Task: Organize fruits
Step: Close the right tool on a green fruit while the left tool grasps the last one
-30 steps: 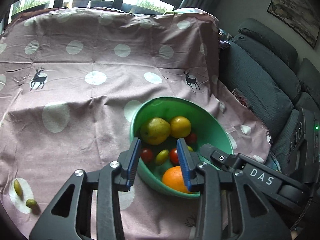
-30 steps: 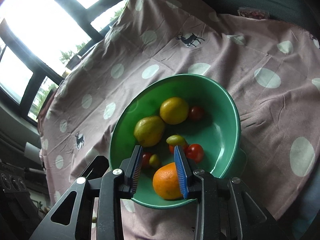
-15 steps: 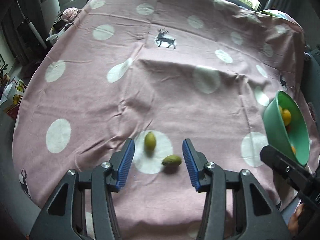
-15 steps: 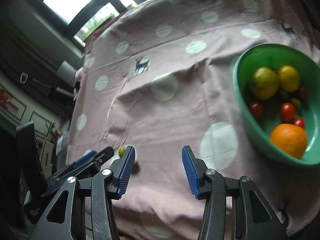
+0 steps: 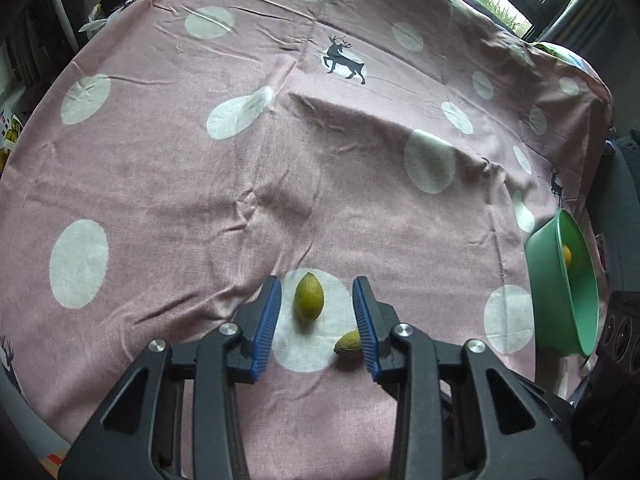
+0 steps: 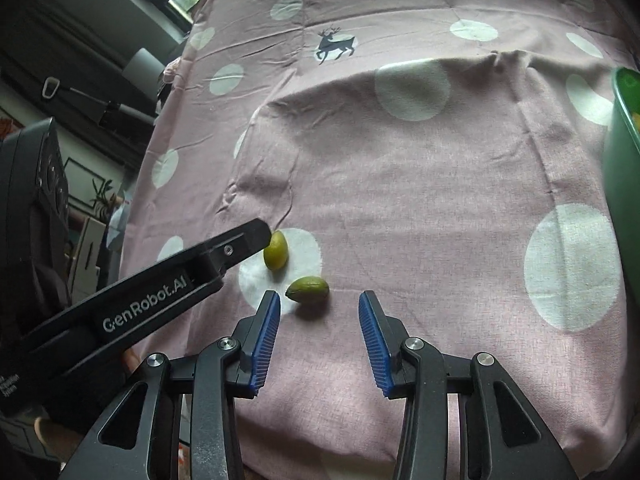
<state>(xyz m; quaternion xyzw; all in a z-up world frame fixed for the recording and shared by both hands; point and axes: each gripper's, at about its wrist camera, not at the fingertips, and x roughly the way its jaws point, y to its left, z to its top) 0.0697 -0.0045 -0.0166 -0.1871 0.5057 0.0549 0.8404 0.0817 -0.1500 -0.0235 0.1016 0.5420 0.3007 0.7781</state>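
The left gripper [image 5: 316, 320] has just been closing a little. Its blue fingers stand apart around a yellow-green fruit [image 5: 308, 297], not touching it. The right gripper [image 6: 316, 336] has been closing too, its fingers spread, with a darker green fruit [image 6: 307, 289] just ahead. Both fruits lie near the front edge of the pink spotted cloth [image 5: 168, 200]. Lots of bare cloth lies beyond. The green bowl [image 5: 568, 288] sits far right. The left gripper's side reads "GenRobot.AI".

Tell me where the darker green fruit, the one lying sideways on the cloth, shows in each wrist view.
Left wrist: darker green fruit low centre, partly hidden behind the right finger of the left tongs.
Right wrist: just ahead of the right tongs, lower centre-left.
Shared landmark: the paler upright fruit beside it, on a white dot.
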